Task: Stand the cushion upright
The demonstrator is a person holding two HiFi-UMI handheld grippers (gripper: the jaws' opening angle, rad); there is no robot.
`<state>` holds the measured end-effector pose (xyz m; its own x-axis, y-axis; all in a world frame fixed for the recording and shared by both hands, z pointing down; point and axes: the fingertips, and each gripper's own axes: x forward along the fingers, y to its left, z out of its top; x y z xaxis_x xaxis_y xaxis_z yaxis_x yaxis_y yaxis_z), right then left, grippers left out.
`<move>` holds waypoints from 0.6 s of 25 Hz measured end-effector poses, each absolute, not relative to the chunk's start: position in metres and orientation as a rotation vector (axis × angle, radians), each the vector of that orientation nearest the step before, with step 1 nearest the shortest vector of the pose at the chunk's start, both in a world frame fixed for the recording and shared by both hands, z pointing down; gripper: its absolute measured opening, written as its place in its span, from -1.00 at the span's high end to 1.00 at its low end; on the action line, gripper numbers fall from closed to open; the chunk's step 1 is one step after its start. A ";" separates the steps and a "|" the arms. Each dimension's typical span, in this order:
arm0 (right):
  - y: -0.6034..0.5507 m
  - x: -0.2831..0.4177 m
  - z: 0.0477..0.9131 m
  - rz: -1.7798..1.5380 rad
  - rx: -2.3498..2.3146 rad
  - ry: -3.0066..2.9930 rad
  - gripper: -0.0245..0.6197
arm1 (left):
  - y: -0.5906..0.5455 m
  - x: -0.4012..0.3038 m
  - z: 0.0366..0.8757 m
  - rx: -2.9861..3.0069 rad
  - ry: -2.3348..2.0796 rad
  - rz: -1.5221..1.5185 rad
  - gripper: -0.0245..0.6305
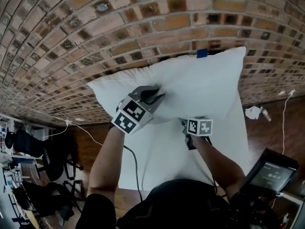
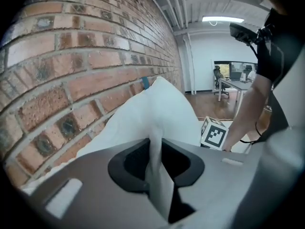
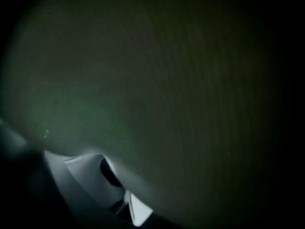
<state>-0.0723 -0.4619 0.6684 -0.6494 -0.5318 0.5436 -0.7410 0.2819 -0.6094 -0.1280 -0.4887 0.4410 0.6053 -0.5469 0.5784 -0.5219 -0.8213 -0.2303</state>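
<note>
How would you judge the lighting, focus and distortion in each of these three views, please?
Head view: evenly lit and sharp, though the wide lens bows the brick wall behind the cushion. Left gripper view: bricks bulge, the ceiling lamp glares, the left claw is soft. Right gripper view: nearly black, cushion fabric smothering the lens; only a sliver of the right claw shows.

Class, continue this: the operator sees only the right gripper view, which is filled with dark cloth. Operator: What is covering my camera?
Observer: The white cushion; its top rests against the brick wall.
Operator: And the other hand?
Observer: The left gripper is at the cushion's upper left, tongs pinching a fold of fabric.
Operator: Any landmark on the wall?
Observer: Blue tape, at the cushion's top edge.
</note>
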 end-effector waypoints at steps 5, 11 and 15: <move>-0.458 -0.068 0.679 1.325 1.133 -2.289 0.44 | -0.503 -0.130 0.452 -2.794 1.052 -1.014 0.56; -0.424 -0.055 0.680 1.395 1.059 -2.287 0.12 | -0.501 -0.132 0.460 -2.749 1.094 -1.012 0.50; -0.406 -0.044 0.661 1.370 1.056 -2.332 0.10 | -0.497 -0.135 0.461 -2.745 1.108 -0.987 0.47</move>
